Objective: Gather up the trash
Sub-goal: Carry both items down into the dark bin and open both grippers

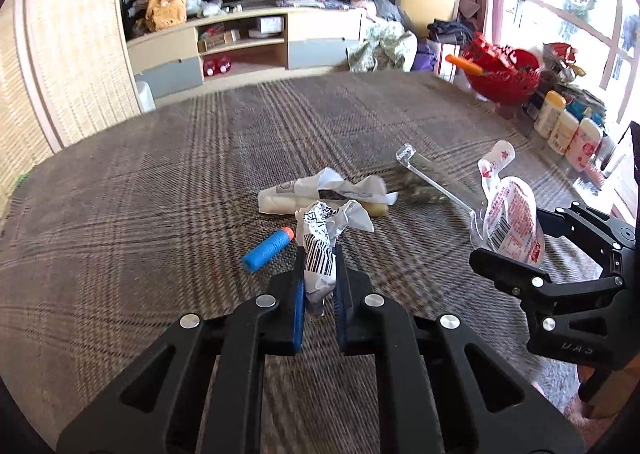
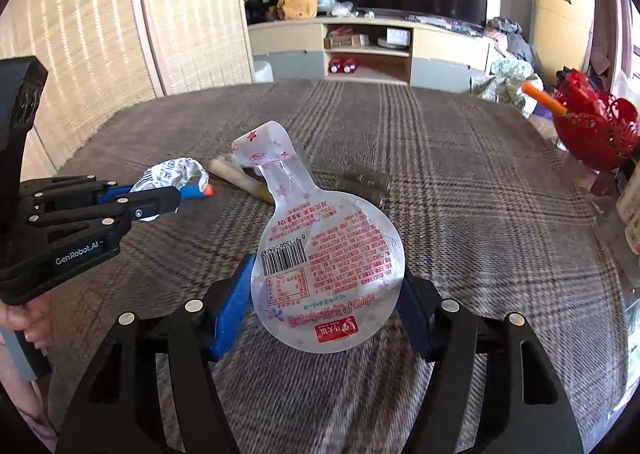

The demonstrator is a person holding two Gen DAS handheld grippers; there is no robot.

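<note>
My left gripper [image 1: 318, 254] is shut on a crumpled silver wrapper with a barcode [image 1: 320, 250], held above the plaid tablecloth; it also shows in the right wrist view [image 2: 172, 174]. My right gripper [image 2: 326, 286] is shut on a clear round plastic lid printed in red [image 2: 328, 270], held off the table; the lid shows at the right of the left wrist view [image 1: 514, 222]. On the cloth lie a blue foam dart with an orange tip [image 1: 268, 250], a crumpled white paper wrapper [image 1: 320, 194] and a beige stick [image 2: 240, 178].
The plaid tablecloth [image 1: 140, 214] covers the table. A red basket [image 2: 596, 130] with an orange stick stands at the right edge, with several bottles [image 1: 564, 130] beside it. Two dark cylinders [image 2: 364, 182] lie mid-table. A TV cabinet stands behind.
</note>
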